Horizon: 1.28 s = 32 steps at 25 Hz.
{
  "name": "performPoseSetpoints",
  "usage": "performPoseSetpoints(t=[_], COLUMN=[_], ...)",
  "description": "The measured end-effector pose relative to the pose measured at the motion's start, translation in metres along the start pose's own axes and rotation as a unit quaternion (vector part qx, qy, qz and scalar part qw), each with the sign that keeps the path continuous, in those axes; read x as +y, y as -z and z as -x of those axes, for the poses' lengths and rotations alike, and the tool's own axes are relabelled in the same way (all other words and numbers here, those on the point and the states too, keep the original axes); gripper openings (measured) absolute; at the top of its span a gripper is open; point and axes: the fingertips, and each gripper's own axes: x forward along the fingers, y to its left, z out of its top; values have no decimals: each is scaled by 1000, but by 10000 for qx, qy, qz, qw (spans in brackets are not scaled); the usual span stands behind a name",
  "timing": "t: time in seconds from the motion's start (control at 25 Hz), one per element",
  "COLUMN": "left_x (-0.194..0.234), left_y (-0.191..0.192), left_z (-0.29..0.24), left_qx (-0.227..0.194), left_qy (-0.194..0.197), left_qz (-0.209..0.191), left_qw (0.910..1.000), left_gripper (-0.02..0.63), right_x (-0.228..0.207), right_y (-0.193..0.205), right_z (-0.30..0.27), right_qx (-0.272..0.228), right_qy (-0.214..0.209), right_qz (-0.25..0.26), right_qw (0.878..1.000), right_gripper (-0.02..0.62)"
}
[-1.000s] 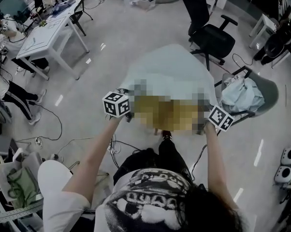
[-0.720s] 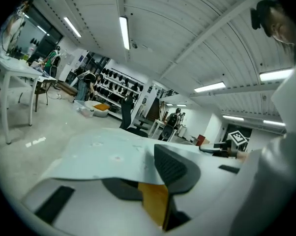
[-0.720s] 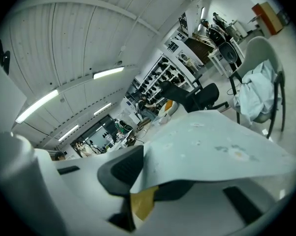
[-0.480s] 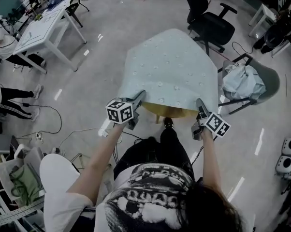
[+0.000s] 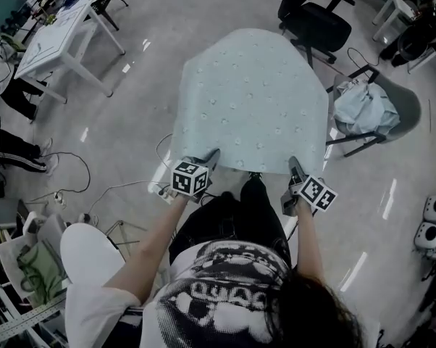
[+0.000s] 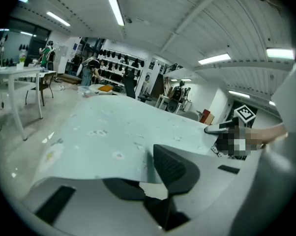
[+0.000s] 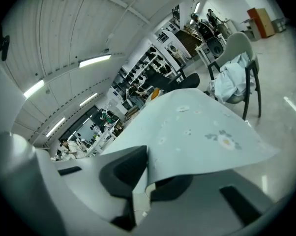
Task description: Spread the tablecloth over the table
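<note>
A pale blue tablecloth [image 5: 254,100] with small flower prints lies flat over the table and hides its top. I hold its near edge at both corners. My left gripper [image 5: 207,162] has the near left corner between its jaws, which are closing on the cloth [image 6: 103,132]. My right gripper [image 5: 294,169] grips the near right corner, and its jaws are closing too, with the cloth's edge [image 7: 187,132] between them. In the left gripper view the right gripper [image 6: 214,129] shows at the cloth's far side.
A black office chair [image 5: 319,24] stands beyond the table. A grey chair with a bundle of pale cloth [image 5: 363,114] is at the right. A white work table [image 5: 55,38] is at the far left. Cables [image 5: 80,187] trail on the floor at the left.
The cloth has come down from the air and settled flat on the table, covering the wooden edge seen before. Both grippers have dropped and drawn back toward the person.
</note>
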Motion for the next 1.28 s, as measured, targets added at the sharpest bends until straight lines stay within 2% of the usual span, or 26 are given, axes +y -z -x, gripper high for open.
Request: performPoseSetpoints(t=[0.32,0.52,0.64,0.8,0.88,0.92,1.12,1.28], left_x=[1,8,10,8,4,1,-9,-22], left_y=[55,69,74,73,76,80,96,98], left_z=[-2,-9,-12,-9,-6,-3,22,34], left_qx=[251,358,344,188,299,380,602,649], left_qy=[6,-90,-96,87,218,268,282,174], left_qz=[829,1066,1169,1153,1144,1119,988,641], left_qw=[9962,9936,9925,9931,9927,9926,9929,9957], left_gripper=[57,58,61,71,152,169,163,139], right_x=[-38,-55,-59,-58,-57,-56,-49,-43], right_y=[49,64,68,75,80,83,92,94], right_z=[11,2,0,4,12,17,43,59], right_qx=[144,182,180,354,459,492,555,756], right_qy=[141,408,421,351,332,337,371,380], right_qz=[-704,-875,-940,-968,-938,-940,-953,-571], right_qw=[9973,9952,9945,9941,9940,9938,9932,9948], right_gripper=[13,11,16,88,122,124,126,124])
